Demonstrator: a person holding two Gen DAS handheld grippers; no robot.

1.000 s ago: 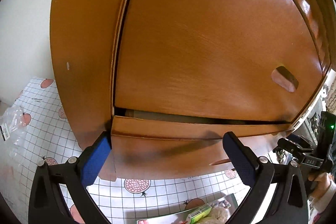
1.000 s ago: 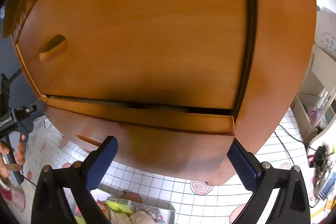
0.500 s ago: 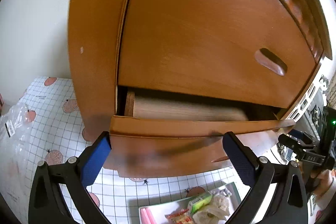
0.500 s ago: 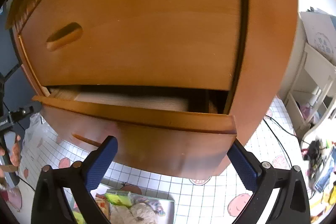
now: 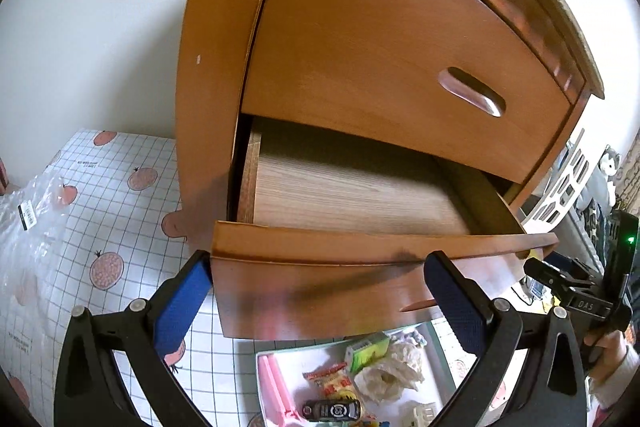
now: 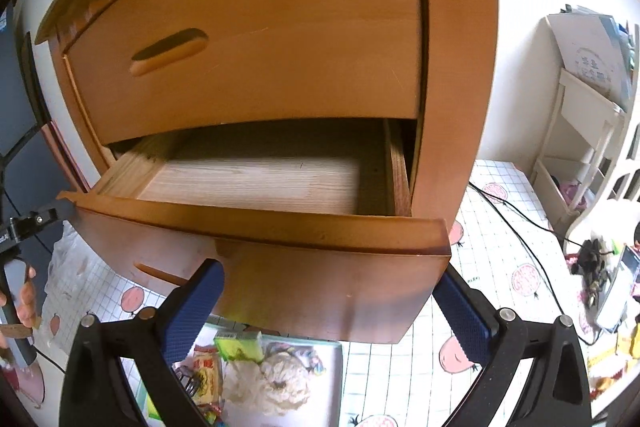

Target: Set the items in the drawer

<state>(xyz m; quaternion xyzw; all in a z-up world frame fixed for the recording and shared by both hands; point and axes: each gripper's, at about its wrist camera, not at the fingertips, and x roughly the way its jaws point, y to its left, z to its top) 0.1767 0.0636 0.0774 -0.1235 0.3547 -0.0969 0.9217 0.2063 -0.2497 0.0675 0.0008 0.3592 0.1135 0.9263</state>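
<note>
Glossy orange-brown wooden drawer [image 5: 360,291] pulled out, pale grained base, both gripper [image 5: 320,303] [image 6: 332,307] jaws spread wide, empty.

A home bedroom: a wooden nightstand [image 6: 280,67] against a white wall, a white shelf [image 6: 580,131] to its right, fruit-print floor mat [image 5: 120,195] beneath.

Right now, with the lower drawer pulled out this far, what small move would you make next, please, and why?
Probably lower one open gripper, say the right gripper, to the tray under the drawer and pick one item, such as the green packet. The drawer looks empty and open wide enough to take things, and both grippers, including the left gripper, hold nothing.
</note>
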